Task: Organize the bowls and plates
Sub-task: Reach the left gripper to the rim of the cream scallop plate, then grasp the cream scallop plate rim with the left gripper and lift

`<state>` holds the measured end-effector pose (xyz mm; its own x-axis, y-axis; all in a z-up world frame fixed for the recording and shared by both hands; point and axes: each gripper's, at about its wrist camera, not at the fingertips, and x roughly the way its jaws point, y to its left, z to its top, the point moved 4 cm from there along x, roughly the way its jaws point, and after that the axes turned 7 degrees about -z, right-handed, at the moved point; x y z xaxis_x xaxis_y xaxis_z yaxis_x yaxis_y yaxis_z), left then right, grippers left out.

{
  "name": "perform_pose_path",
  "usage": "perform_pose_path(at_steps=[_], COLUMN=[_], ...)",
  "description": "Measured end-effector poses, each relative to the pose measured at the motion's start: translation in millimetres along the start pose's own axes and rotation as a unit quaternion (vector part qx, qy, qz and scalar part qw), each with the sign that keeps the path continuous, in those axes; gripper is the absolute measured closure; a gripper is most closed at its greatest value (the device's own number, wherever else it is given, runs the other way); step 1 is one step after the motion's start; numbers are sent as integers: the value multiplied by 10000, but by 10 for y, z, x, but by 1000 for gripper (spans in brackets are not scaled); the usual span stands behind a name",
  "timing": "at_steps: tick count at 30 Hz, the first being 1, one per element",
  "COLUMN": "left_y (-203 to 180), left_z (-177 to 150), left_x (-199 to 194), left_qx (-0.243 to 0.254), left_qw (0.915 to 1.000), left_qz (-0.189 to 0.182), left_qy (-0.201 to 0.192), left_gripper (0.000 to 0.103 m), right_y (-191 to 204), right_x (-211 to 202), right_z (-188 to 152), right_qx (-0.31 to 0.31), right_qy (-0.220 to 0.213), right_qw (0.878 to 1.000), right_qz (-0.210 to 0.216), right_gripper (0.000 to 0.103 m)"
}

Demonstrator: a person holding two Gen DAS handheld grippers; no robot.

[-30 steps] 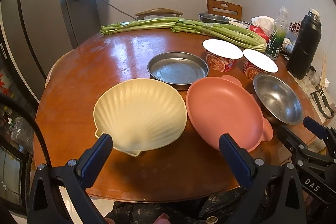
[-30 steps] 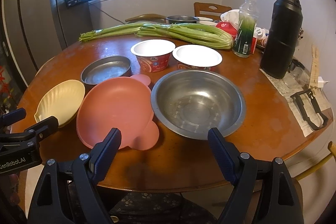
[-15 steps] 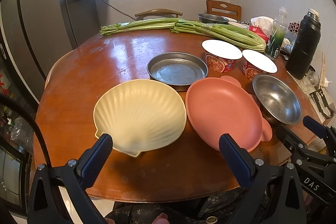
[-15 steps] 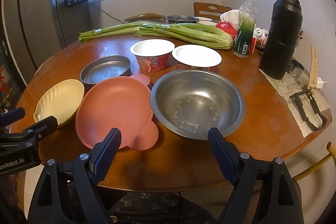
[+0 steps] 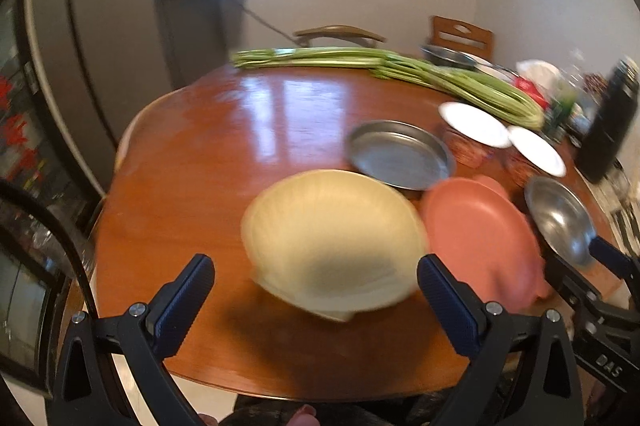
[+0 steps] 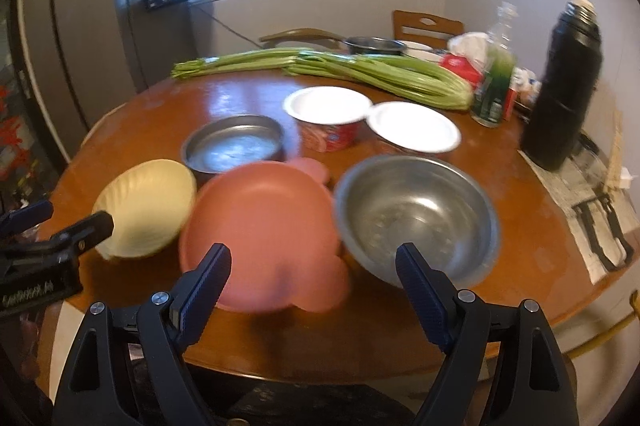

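Seemingly nothing is getting organised yet: every dish is lying singly on the round wooden table (image 5: 224, 154), none stacked. Taking the pink plate (image 6: 260, 222) as the landmark, the cream shell-shaped plate (image 5: 332, 238) is sitting just to its left, the steel bowl (image 6: 416, 218) just to its right with rims touching or nearly so, the shallow steel pan (image 6: 234, 146) just behind it, and two lidded instant-noodle cups (image 6: 328, 106) further behind it to the right. The left gripper (image 5: 316, 280) is hovering with its jaws spread wide at the shell plate's near edge, gripping nothing; the right gripper (image 6: 314, 266) is likewise gaping empty, straddling the near rims of the pink plate and the bowl. All the sorting is judged to be remaining. Legible writing is scarce: the right gripper's body is showing "DAS"; the left gripper's printing and the cup labels are blurring beyond reading.
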<state>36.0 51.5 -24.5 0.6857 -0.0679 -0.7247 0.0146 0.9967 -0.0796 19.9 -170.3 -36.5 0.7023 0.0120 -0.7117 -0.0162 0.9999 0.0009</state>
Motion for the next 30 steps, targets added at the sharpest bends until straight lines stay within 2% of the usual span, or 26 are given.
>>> perform_pose_path(at_steps=[7,9,12,16,19,22,24,28,30], left_y=[586,714,838,860,807,771,735,669,654], left_z=[16,9,-14,29,108,177,196,199,213], left_x=[107,151,247,377,494,612,680,758,788], left_qx=[-419,-492,-581,-390,-164,39,111,233,244], left_qw=[9986,9982,9972,9973,9972,9966,9955,9944,9938], left_qz=[253,224,88,-82,-123,-148,-302,-328,-377], left_qy=[182,266,452,614,720,808,895,981,1016], left_gripper=[1,1,1,1,1,2,2,3,13], right_y=[479,609,780,1004,1095,1192,1243,1283,1293], right_x=[98,160,266,415,524,668,759,910,961], right_z=[183,238,305,396,433,466,478,498,497], right_qx=[-345,-384,-545,-850,-923,-965,-1027,-1025,-1113], right_qy=[103,231,350,437,554,702,813,948,994], right_qw=[9982,9965,9947,9918,9890,9865,9852,9838,9830], right_qz=[476,701,793,852,1010,1118,1105,1122,1069], right_gripper=[18,18,18,19,24,36,46,53,58])
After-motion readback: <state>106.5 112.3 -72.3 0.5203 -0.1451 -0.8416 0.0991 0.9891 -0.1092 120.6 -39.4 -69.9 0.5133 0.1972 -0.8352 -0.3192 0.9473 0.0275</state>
